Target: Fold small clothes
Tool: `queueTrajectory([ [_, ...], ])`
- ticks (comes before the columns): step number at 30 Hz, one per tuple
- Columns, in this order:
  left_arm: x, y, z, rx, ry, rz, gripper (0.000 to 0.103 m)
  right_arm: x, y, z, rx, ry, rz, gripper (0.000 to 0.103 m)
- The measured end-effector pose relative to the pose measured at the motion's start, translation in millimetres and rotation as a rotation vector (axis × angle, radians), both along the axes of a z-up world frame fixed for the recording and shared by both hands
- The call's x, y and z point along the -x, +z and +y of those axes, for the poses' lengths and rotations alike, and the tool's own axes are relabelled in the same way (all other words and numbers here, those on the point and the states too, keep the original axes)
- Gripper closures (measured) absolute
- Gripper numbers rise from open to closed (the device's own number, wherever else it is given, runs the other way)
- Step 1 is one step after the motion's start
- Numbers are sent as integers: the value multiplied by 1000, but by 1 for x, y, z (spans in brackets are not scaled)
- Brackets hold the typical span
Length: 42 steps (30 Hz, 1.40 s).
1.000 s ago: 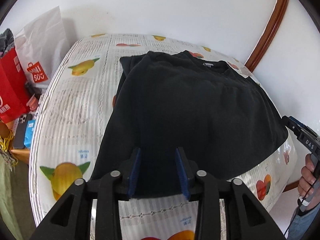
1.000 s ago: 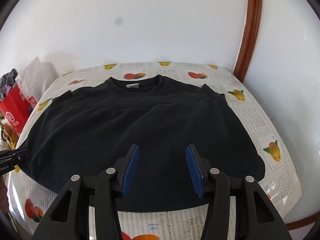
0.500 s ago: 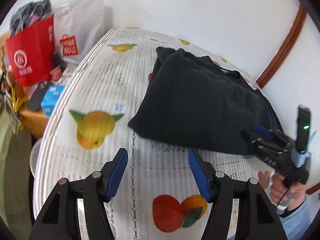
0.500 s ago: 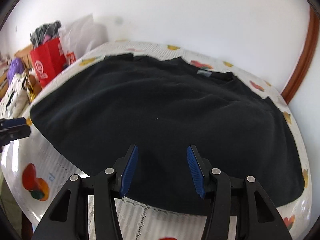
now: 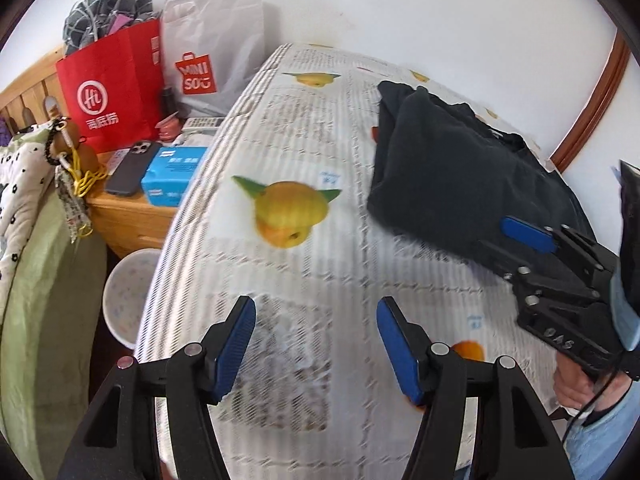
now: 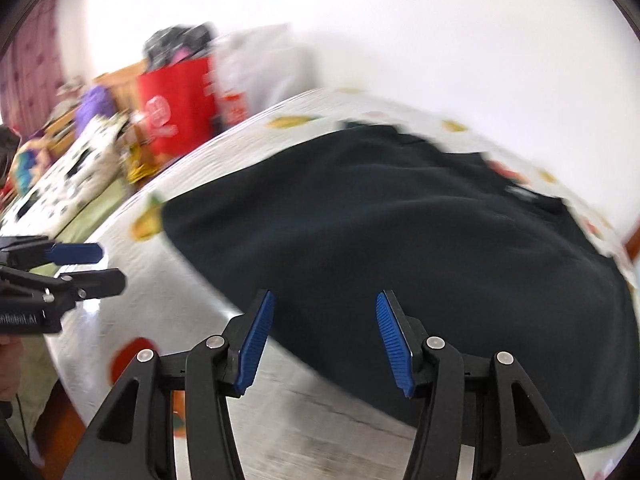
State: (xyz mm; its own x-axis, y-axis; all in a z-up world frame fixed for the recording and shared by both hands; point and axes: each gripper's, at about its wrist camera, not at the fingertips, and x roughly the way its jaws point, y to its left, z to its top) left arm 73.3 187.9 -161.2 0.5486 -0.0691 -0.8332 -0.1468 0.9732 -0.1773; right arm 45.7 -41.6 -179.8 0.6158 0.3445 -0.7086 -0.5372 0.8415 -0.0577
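A black garment [image 5: 452, 168] lies on a table covered with a fruit-printed cloth [image 5: 288, 152]; in the left wrist view it fills the right middle of the frame, partly folded with one edge doubled over, and in the right wrist view [image 6: 400, 232] it spreads across the centre and right. The left gripper [image 5: 316, 344], at the bottom centre of its own view, holds its blue fingers [image 5: 234, 346] about half apart over bare cloth, with nothing between them and the garment well above and to the right. In the right wrist view this same gripper shows at the left edge [image 6: 76, 264], off the garment's corner. The right gripper [image 6: 324, 340], at the bottom centre of its view, has its fingers [image 6: 256, 344] roughly half apart and widening slightly; the near hem of the garment lies in the gap behind them, but the fingers do not press on it. In the left wrist view the right gripper [image 5: 532, 236] sits at the right edge, its fingers over the garment's near edge, carried by a hand [image 5: 580, 384] at the lower right. At the upper left of the left wrist view stand a red paper bag [image 5: 108, 88] and a white shopping bag [image 5: 212, 48], with a phone [image 5: 128, 168] and a blue tissue pack [image 5: 172, 176] just below them.
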Motion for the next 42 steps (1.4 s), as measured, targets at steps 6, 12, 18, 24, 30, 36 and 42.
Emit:
queueTrajectory([
  [6, 15, -1, 15, 39, 11, -14, 42, 7, -16, 59, 158, 68, -103, 42],
  [12, 19, -6, 15, 72, 17, -17, 42, -13, -15, 78, 152, 38, -103, 56],
  [18, 11, -7, -7, 59, -18, -28, 42, -24, 31, 39, -74, -65, -165, 90],
  [24, -2, -1, -39, -5, -53, -52, 42, -20, 92, -62, -325, -238, -244, 90],
  [30, -17, 1, -69, -30, -97, -64, 42, -11, 93, -171, -510, -442, -281, 90],
  [36, -29, 5, -127, -40, -225, -90, 42, -10, 39, -247, -565, -614, -166, 90],
  [42, -40, 6, -191, 8, -364, -104, 42, -12, -13, -288, -495, -652, -3, 85],
])
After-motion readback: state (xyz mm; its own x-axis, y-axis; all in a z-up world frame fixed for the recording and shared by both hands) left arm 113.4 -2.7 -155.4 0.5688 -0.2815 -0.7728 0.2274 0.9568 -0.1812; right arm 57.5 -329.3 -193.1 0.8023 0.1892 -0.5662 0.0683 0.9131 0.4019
